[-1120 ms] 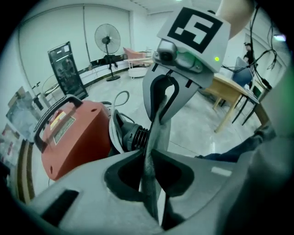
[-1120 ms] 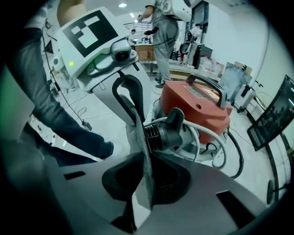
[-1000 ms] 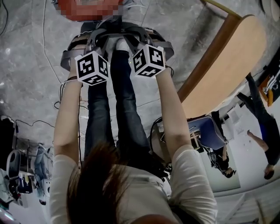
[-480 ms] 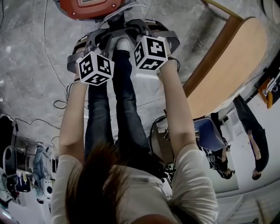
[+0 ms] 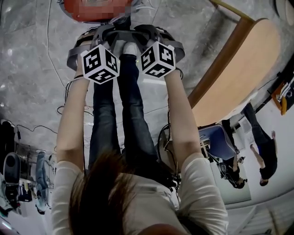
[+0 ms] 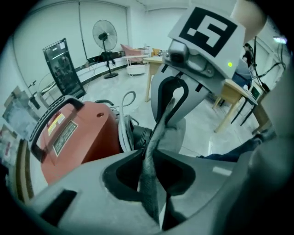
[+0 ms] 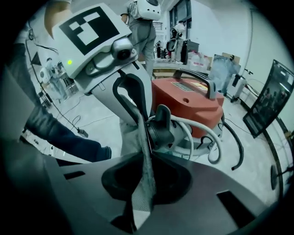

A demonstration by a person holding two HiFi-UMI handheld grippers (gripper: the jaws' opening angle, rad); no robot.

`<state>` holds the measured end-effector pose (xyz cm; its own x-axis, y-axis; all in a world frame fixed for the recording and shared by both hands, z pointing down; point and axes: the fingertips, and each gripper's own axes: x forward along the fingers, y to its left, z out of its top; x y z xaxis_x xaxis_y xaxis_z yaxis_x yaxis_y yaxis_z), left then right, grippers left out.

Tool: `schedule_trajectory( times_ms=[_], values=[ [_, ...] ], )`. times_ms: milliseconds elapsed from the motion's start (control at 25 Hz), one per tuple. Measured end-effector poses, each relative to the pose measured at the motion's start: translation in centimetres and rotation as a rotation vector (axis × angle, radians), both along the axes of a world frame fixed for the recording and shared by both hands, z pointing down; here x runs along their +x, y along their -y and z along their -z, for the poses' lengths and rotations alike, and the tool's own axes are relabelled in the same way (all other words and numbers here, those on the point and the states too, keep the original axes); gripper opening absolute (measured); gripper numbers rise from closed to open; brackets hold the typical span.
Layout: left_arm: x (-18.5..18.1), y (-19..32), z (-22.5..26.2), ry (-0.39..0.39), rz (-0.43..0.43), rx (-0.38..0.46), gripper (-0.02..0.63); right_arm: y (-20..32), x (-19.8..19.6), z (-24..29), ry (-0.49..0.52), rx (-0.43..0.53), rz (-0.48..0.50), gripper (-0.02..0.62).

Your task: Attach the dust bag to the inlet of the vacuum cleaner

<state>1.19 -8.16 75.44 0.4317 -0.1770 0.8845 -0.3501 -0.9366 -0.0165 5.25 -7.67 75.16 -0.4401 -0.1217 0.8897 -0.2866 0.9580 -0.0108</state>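
The red vacuum cleaner [image 5: 73, 10] stands on the floor ahead of the person's feet, with its black inlet [image 6: 140, 135] [image 7: 161, 131] facing the grippers. Between the two grippers hangs the grey fabric dust bag [image 6: 177, 137] [image 7: 128, 133], just in front of the inlet. My left gripper [image 6: 146, 156] [image 5: 103, 37] pinches one edge of the bag; its jaws are opening, with the fabric still between them. On the opposite edge my right gripper [image 7: 146, 153] [image 5: 147, 35] is shut. Each gripper shows in the other's view, fabric trailing from its fingers.
A white hose [image 7: 202, 137] and a black hose [image 7: 239, 147] coil beside the vacuum. A wooden table [image 5: 239, 64] stands close at the right. Thin cables [image 5: 50, 46] run over the grey floor at the left. A person [image 7: 144, 27] stands beyond the vacuum.
The left gripper has rolled slightly and sits a little closer to the vacuum. The right gripper has hardly moved. Both still hold the bag at the inlet.
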Motion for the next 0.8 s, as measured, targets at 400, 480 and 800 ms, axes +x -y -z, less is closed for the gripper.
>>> schedule_trajectory(
  times_ms=[400,480,800],
  values=[
    [-0.8,-0.1,-0.3,-0.056,0.147,-0.033,0.065,1.6,-1.1,0.0,-0.039,0.021,0.18,0.052],
    [-0.6,0.4,-0.3,-0.031,0.068,-0.027,0.072,1.4,-0.9,0.1,-0.008,0.011,0.087,0.051],
    [-0.2,0.2,-0.1,-0.026,0.038,-0.007,0.067,1.3,-0.6,0.2,-0.043,0.025,0.187,0.052]
  ],
)
